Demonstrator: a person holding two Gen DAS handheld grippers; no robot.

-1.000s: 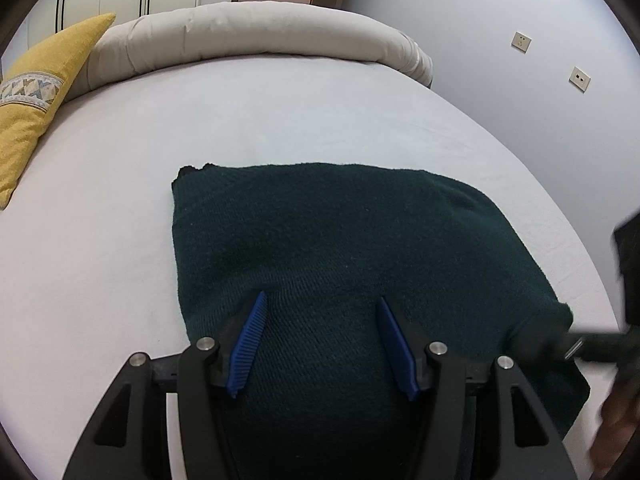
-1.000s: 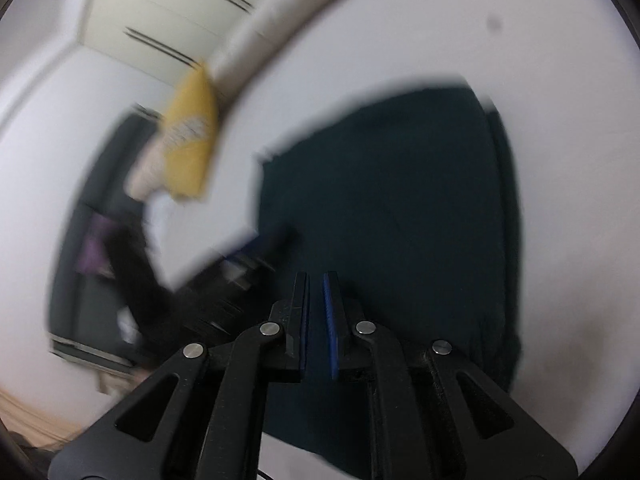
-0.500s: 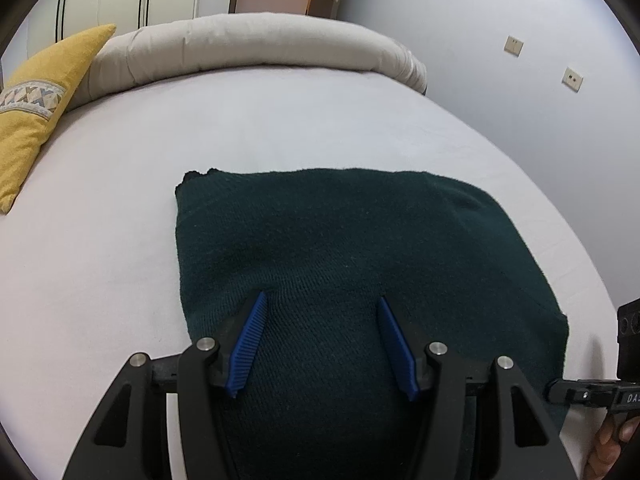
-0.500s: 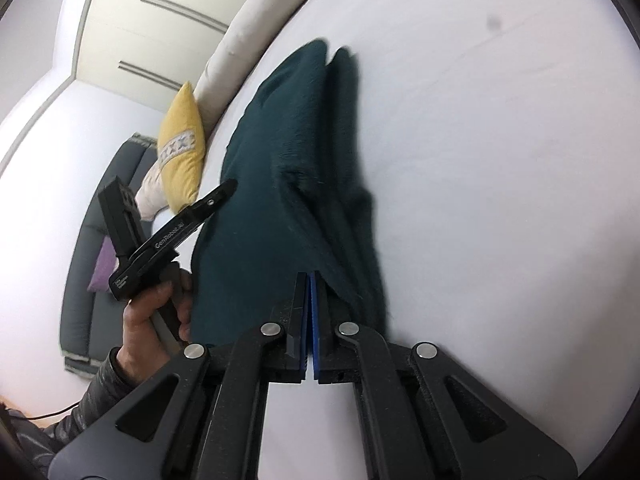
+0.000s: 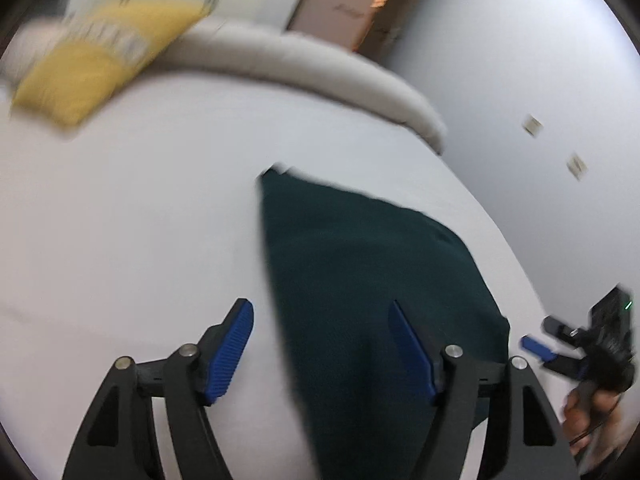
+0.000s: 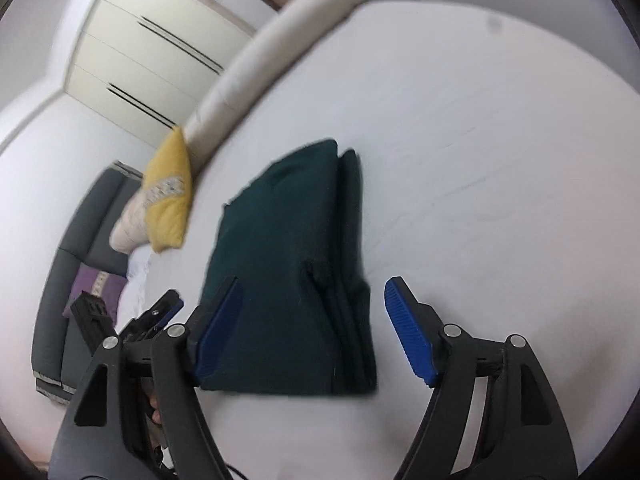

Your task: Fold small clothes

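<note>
The folded dark green knitted garment (image 6: 288,272) is left lying on the white bedsheet (image 6: 500,160), both the left gripper (image 5: 324,344) and right gripper (image 6: 312,320) having just been spread open, nothing pinched

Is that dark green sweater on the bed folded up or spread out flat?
Folded. The dark green sweater lies on the bed as a compact rectangle, and several stacked layers show along its right edge in the right wrist view.

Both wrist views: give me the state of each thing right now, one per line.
Dark green sweater: folded into a layered stack, flat on the bed, held by neither tongs.
Left tongs: open, just widened, nothing gripped.
Right tongs: open, just sprung apart, off the sweater.
Yellow pillow: leaning against the beige bolster.
White sheet: smooth, faint creases.
</note>
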